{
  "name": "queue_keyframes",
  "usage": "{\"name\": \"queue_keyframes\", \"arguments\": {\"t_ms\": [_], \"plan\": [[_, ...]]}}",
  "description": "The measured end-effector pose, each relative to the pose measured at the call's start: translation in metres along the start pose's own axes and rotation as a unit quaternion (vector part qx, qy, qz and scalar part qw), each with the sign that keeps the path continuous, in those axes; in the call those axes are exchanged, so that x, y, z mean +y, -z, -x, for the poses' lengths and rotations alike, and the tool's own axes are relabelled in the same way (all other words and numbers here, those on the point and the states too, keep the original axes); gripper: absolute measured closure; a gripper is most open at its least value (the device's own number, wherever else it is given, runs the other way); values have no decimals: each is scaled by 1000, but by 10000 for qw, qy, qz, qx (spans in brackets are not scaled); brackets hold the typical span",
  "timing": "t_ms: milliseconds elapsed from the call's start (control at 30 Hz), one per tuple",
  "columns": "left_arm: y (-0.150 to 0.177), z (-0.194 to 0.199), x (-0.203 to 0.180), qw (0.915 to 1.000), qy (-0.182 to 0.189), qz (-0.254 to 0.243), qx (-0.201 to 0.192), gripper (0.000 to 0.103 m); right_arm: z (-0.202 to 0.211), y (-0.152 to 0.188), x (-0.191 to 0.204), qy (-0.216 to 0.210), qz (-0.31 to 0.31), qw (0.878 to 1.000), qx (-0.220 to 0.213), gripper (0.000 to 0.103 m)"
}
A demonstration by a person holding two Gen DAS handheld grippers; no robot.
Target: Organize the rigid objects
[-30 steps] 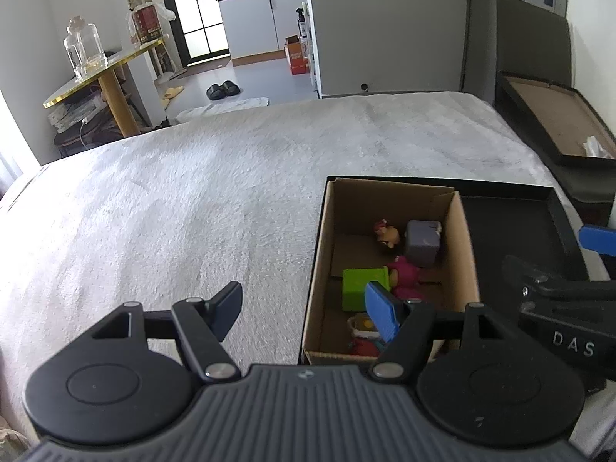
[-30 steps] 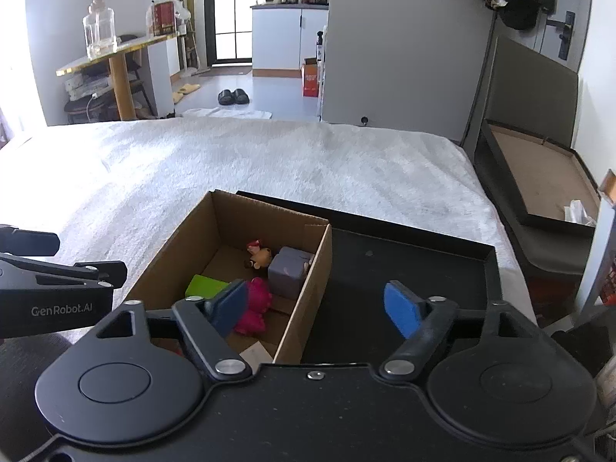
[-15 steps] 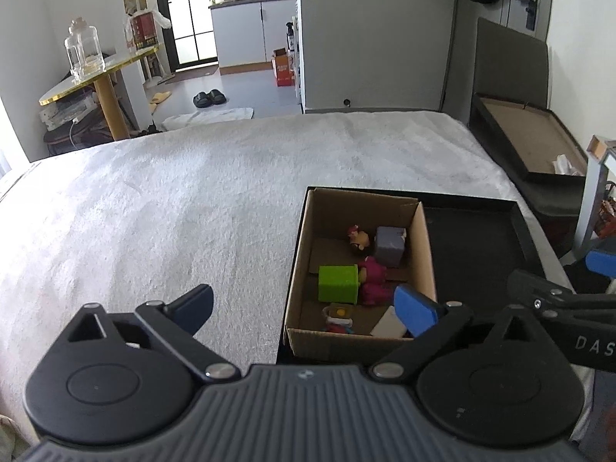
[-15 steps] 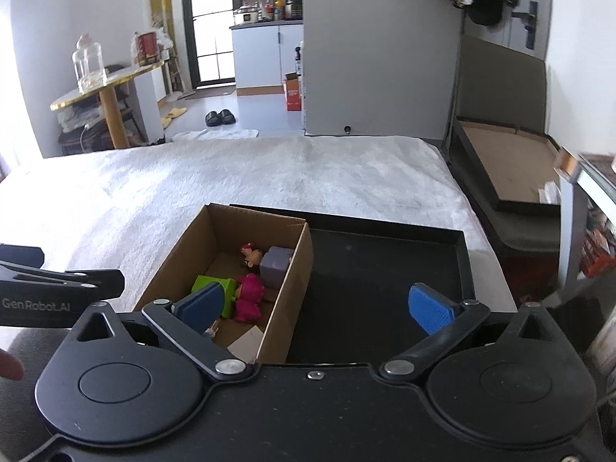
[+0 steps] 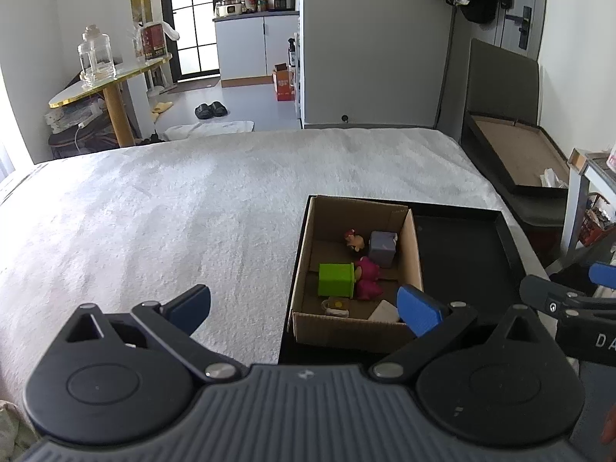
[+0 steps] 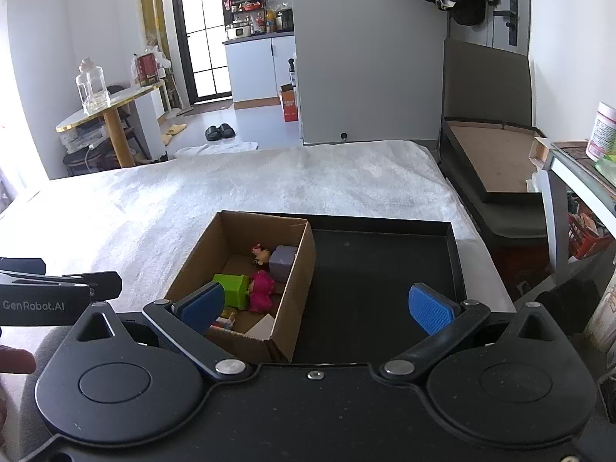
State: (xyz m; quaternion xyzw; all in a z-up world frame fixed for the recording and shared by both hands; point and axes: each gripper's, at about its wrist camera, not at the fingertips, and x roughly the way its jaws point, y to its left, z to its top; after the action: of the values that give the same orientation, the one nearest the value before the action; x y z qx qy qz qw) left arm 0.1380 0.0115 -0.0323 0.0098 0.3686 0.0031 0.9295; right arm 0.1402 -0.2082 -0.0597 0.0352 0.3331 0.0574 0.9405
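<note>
Both grippers are spread wide with nothing between the pads. The left gripper hangs over the near edge of the bed, and the right gripper sits over the black tray, just beside its partner.

All the toys visible are in the cardboard box, which stands in the left part of that tray. Inside are a green block, a pink figure touching it, a grey cube toward the far end, a small doll next to the cube, plus a small yellowish toy and a white piece at the near end. Hard to tell what those last two really are.

The relation that matters: the box's long axis runs away from the cameras, roughly along the line both grippers point. It lies ahead and to the right of the left gripper, and ahead and to the left of the right one. Neither arm looks clearly closer, though the right gripper's left pad overlaps the box's near corner in its own view. No loose toy shows on the bed or the open part of the tray, so the sorting looks mostly or fully done.
</note>
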Motion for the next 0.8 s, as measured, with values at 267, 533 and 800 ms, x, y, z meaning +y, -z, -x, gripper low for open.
{"name": "queue_keyframes", "arguments": {"t_ms": [267,533,800], "plan": [[5,20,2,9999,65,-17,-79,1,21,3,-2,22,-197,9998,-79,0],[13,42,-2,9995,262,-94,-162,1,44,9,-5,57,-298,9995,-99,0],[22,64,-3,9988,392,-187,-246,1,65,16,-11,10,-557,9984,-105,0]]}}
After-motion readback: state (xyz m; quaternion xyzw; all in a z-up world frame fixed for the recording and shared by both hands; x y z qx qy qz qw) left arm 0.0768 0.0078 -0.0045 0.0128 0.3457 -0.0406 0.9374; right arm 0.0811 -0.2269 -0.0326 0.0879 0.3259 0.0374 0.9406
